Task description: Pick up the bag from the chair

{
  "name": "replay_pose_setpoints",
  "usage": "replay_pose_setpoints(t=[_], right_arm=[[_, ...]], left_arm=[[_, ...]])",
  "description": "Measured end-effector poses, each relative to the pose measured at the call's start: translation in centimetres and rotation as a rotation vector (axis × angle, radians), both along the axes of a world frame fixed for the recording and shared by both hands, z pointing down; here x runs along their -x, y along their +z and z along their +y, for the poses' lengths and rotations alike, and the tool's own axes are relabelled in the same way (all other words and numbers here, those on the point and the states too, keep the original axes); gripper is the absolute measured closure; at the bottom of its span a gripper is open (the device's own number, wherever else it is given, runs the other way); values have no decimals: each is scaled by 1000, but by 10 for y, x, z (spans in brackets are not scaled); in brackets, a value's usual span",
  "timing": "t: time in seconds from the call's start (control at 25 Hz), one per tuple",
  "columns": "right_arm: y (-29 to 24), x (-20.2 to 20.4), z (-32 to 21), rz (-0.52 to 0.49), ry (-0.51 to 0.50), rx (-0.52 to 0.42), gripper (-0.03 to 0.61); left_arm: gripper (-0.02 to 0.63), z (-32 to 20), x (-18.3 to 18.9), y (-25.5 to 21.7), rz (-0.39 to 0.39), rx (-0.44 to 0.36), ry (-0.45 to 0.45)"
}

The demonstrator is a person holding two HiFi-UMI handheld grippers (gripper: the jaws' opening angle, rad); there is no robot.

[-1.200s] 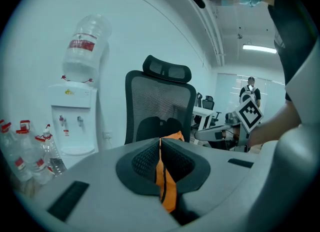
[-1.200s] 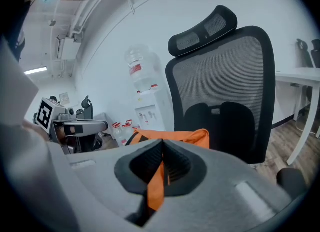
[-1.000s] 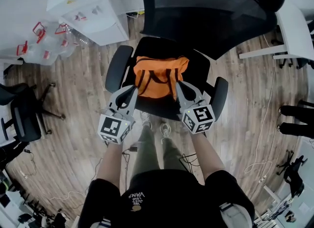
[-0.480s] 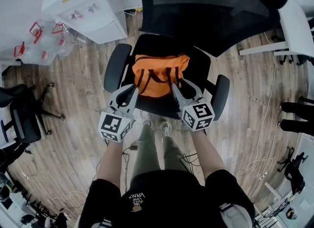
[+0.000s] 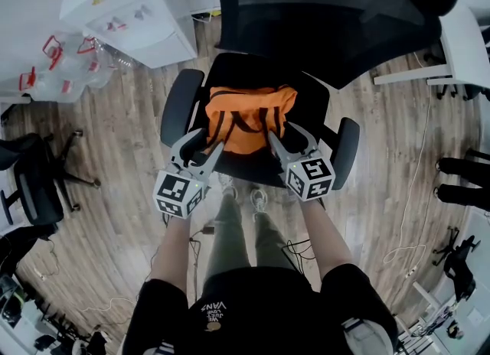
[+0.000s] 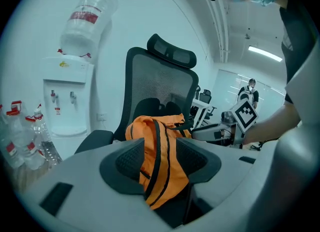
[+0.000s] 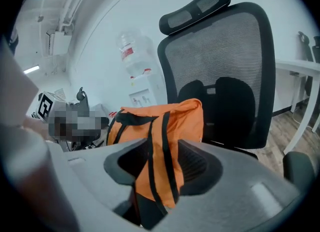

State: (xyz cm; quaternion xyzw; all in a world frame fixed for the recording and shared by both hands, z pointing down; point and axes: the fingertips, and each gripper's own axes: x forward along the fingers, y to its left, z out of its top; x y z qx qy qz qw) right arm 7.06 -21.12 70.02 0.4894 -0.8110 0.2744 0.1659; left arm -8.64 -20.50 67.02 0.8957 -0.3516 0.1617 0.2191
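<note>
An orange bag (image 5: pixel 246 116) with black straps lies on the seat of a black office chair (image 5: pixel 310 97). My left gripper (image 5: pixel 200 148) is at the bag's near left corner and my right gripper (image 5: pixel 289 138) at its near right corner. In the left gripper view the jaws stand open, with orange fabric and a black strap of the bag (image 6: pixel 160 146) hanging in the gap of the left gripper (image 6: pixel 162 165). The right gripper view shows the same: the right gripper (image 7: pixel 162 168) is open with the bag (image 7: pixel 167 126) reaching down between its jaws. Neither is closed on the fabric.
The chair's mesh backrest (image 5: pixel 329 17) rises behind the bag, with armrests (image 5: pixel 178 105) on both sides. A white water dispenser (image 5: pixel 138 17) and several water bottles (image 5: pixel 69 63) stand at the back left. Another chair (image 5: pixel 34 181) is at left, a white desk (image 5: pixel 459 47) at right.
The left gripper's jaws have spread wider. Both grippers have edged slightly forward against the bag's near corners. The bag has not moved.
</note>
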Motion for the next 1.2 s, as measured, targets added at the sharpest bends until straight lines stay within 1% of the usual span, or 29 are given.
replay_pose_setpoints(t=[0.16,0.36,0.48,0.6,0.64,0.68,0.72,0.76,0.8,0.84,0.88,1.04,1.2], right_arm=[[10,2,1,13,-35,17,394],[22,11,-2,24,-60,31,394],[31,19,-6,56,-80,37,394],[38,21,-6,105,-86,46,397],[38,19,-6,121,-83,44,408],[37,17,-6,133,-78,40,434],[35,15,-6,139,-72,34,490],[32,13,-5,140,-64,29,520],[30,11,-4,137,-56,26,528],[28,9,-2,133,-49,24,532],[25,7,-1,128,-44,23,532],[10,0,7,107,-16,20,534],[-22,-6,13,87,10,-32,549]], left_arm=[[404,-1,-4,11,-6,22,23],[387,-5,-7,32,-33,59,28],[387,-5,-11,44,-59,80,51],[387,1,-19,56,-73,122,84],[387,3,-22,57,-72,136,90],[387,5,-24,58,-68,148,94],[394,6,-25,57,-63,156,95],[415,7,-25,56,-57,161,95],[442,8,-24,53,-51,161,90],[493,8,-23,50,-46,157,83],[528,8,-21,47,-40,152,76],[566,12,-18,32,-1,154,73],[578,16,-21,11,40,132,74]])
